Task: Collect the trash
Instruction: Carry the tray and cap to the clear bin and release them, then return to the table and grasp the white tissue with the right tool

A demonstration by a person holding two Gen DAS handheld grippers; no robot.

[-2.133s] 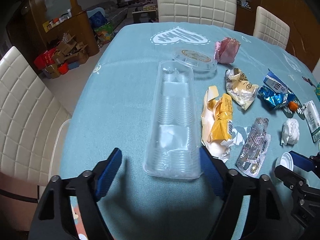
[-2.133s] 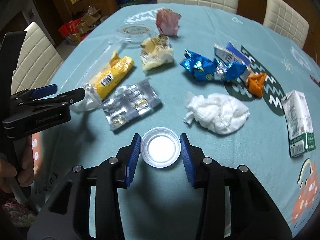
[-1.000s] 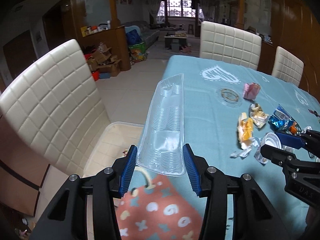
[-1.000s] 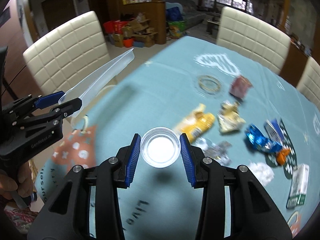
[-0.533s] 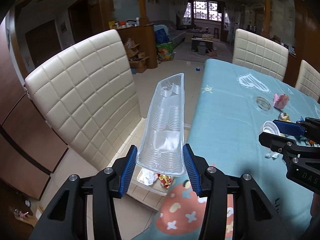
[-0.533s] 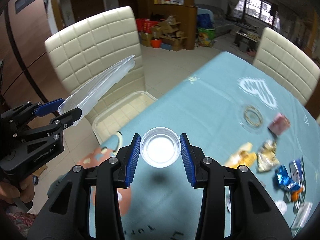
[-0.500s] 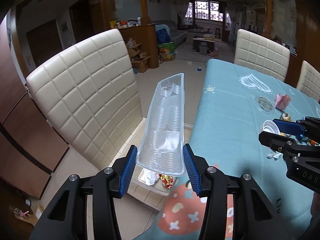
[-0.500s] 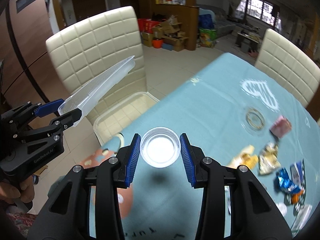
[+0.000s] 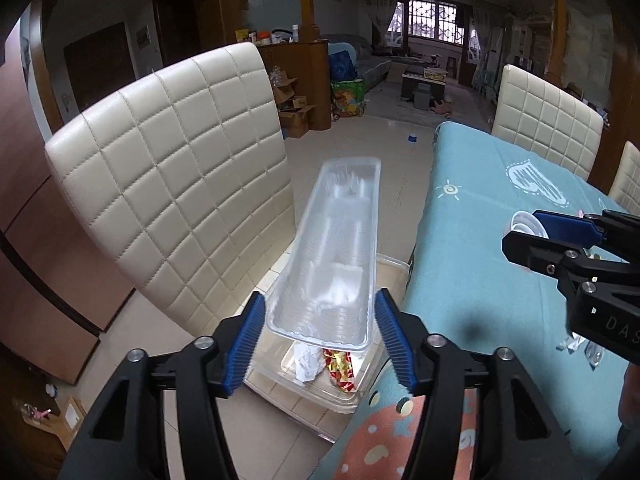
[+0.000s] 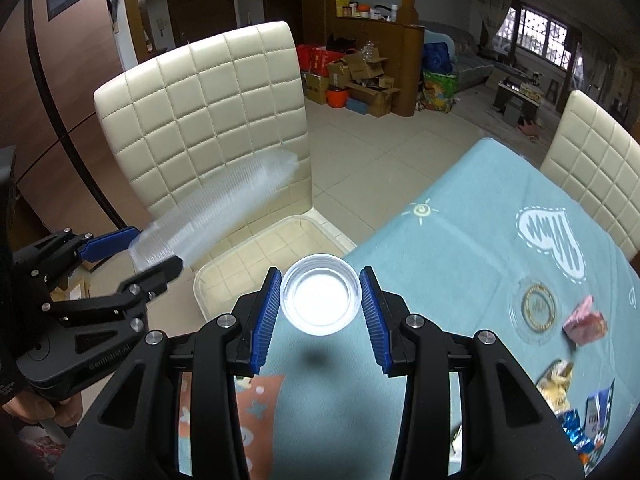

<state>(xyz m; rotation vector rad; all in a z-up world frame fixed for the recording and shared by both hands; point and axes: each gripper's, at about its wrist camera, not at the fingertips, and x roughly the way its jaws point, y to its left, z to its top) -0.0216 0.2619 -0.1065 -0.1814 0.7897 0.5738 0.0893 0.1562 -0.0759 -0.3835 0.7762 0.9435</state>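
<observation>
While the left hand-held gripper [image 9: 319, 338] hangs past the bench [image 9: 480, 240] edge, its jaws are opening with the clear plastic tray [image 9: 332, 256] between them, pads looking just clear of the tray sides. Tray sits tilted, far end up toward 12 o'clock, near end over the clear bin [image 9: 320, 376] on the floor, which holds a white wad and a red-gold wrapper. For a clean drop, finish opening wide and keep the near end over the bin mouth, since a long tray can tip out over the rim. Right hand-held gripper [image 10: 319, 307] is clamped on a small round clear cup [image 10: 319, 300], above the bench edge, bin at its 10 o'clock. More wrappers [image 10: 576, 400] wait at 4 o'clock.
</observation>
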